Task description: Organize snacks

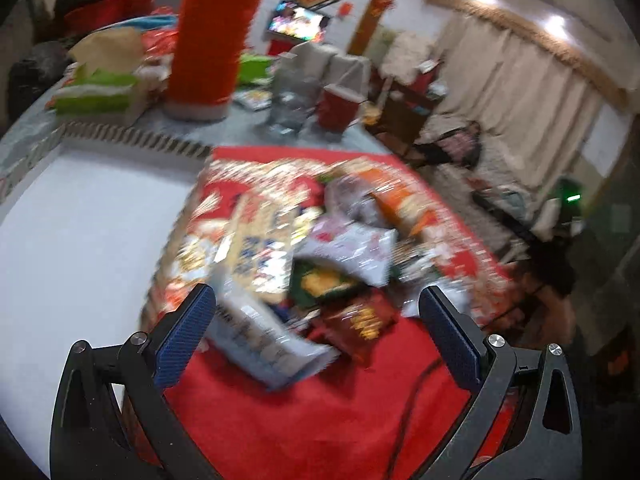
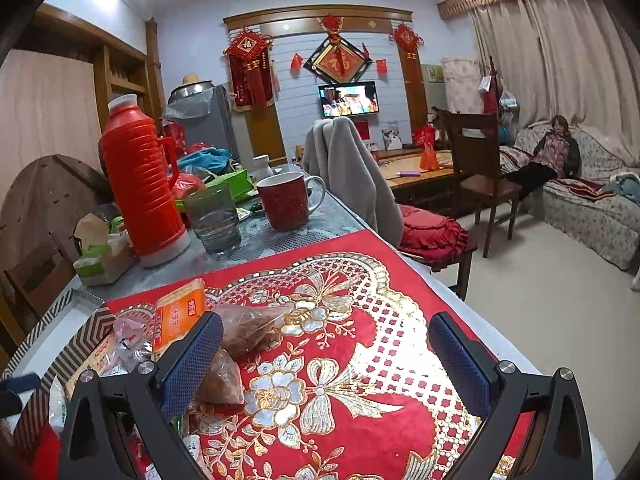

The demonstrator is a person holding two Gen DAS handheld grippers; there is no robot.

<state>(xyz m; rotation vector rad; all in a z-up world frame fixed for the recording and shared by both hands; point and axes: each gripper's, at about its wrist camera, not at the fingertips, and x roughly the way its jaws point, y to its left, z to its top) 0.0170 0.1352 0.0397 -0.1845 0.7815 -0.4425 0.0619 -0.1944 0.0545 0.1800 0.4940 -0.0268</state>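
The left wrist view is blurred. My left gripper (image 1: 316,308) is open and empty above a pile of snack packets on a red and gold mat (image 1: 304,412): a white packet (image 1: 260,340), a red packet (image 1: 364,324), a green packet (image 1: 324,284) and an orange packet (image 1: 400,200). My right gripper (image 2: 326,332) is open and empty over the red and gold mat (image 2: 340,360). By its left finger lie an orange packet (image 2: 180,316), a clear bag of brown snacks (image 2: 248,324) and a second brown bag (image 2: 220,380).
A red thermos (image 2: 140,176), a glass (image 2: 214,216), a red mug (image 2: 286,200) and a tissue box (image 2: 100,256) stand behind the mat. A patterned box rim (image 2: 60,364) is at the left. A chair with a grey cloth (image 2: 352,176) stands at the table's far edge.
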